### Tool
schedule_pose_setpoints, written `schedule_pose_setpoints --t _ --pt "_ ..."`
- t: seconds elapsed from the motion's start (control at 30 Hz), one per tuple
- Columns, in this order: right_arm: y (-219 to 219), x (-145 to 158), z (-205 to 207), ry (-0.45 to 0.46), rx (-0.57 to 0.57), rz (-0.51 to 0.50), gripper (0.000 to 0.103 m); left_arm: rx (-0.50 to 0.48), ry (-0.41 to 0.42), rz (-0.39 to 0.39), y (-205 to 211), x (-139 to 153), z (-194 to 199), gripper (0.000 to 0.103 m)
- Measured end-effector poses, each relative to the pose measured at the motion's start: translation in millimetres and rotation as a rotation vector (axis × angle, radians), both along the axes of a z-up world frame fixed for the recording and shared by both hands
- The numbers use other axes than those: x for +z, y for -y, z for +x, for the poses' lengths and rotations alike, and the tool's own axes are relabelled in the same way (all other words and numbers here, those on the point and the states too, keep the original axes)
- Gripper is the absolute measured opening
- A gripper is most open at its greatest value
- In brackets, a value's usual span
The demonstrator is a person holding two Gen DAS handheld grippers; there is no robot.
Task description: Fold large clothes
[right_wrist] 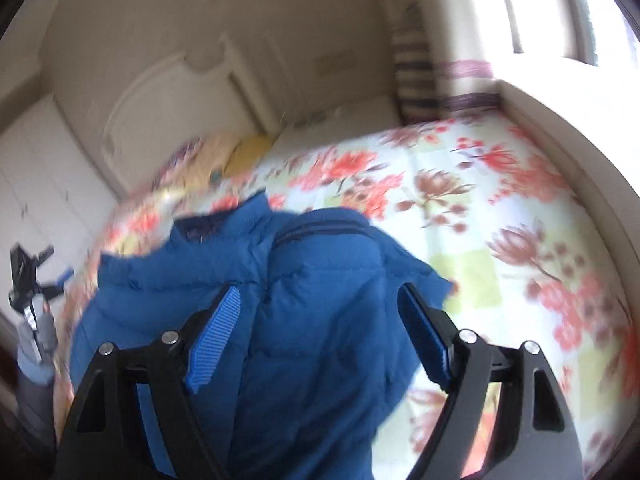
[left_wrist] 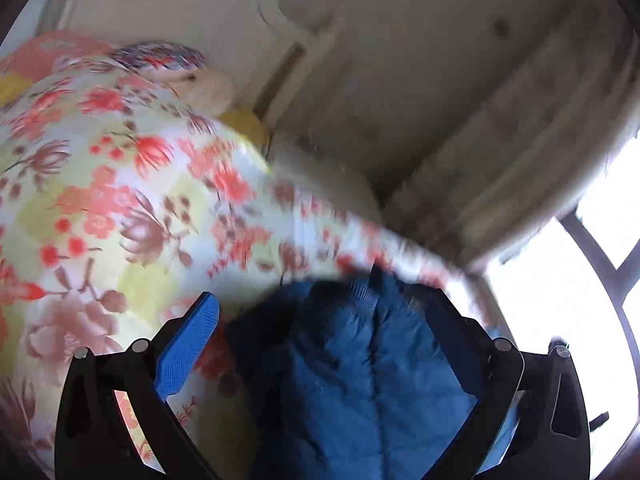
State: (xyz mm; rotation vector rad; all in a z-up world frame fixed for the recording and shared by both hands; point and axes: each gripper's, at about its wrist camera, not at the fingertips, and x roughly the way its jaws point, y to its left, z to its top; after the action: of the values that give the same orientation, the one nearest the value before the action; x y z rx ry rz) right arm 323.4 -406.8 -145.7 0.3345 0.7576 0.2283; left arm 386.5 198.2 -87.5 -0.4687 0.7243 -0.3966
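We see a blue puffer jacket [right_wrist: 312, 320] bunched on the floral-sheeted bed [right_wrist: 500, 220]. Both our left claw [left_wrist: 320, 320] and right claw [right_wrist: 320, 320] stand spread wide, gripping nothing. The jacket looks soft, light, slippery (blurred views); its collar or hem would pinch best.

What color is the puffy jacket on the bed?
Blue. The puffy jacket shows best in the right wrist view, lying on the flowered bedspread.
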Motion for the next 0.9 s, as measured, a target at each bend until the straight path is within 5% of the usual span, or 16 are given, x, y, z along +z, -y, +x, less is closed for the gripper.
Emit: schedule_pose_setpoints --t 0.43,0.5,0.53,0.57,0.63,0.73,0.83,0.9 --pt "2 -36 44 -0.075 0.024 0.078 0.073 -0.234 -0.167 0.275 84 -64 66 0.096" --pt "-1 -36 43 -0.061 0.033 0.070 0.062 -0.219 -0.144 0.268 85 -66 63 0.055" --pt "-3 -33 40 -0.037 0.028 0.047 0.038 -0.202 -0.124 0.275 85 -64 58 0.049" --pt "-6 -28 33 0.003 0.026 0.018 0.028 -0.169 -0.073 0.293 84 -55 45 0.029" --pt "-19 -12 15 0.077 0.026 -0.060 0.011 -0.135 0.002 0.256 78 -34 12 0.024" --pt "-38 18 -17 0.151 0.026 -0.137 0.008 -0.121 0.073 0.226 72 2 -20 0.024" --pt "-44 60 -22 0.188 0.026 -0.178 0.008 -0.081 0.069 0.218 68 42 -3 0.024" --pt "-41 80 7 0.169 0.008 -0.160 0.008 -0.044 0.008 0.269 77 43 33 0.024"
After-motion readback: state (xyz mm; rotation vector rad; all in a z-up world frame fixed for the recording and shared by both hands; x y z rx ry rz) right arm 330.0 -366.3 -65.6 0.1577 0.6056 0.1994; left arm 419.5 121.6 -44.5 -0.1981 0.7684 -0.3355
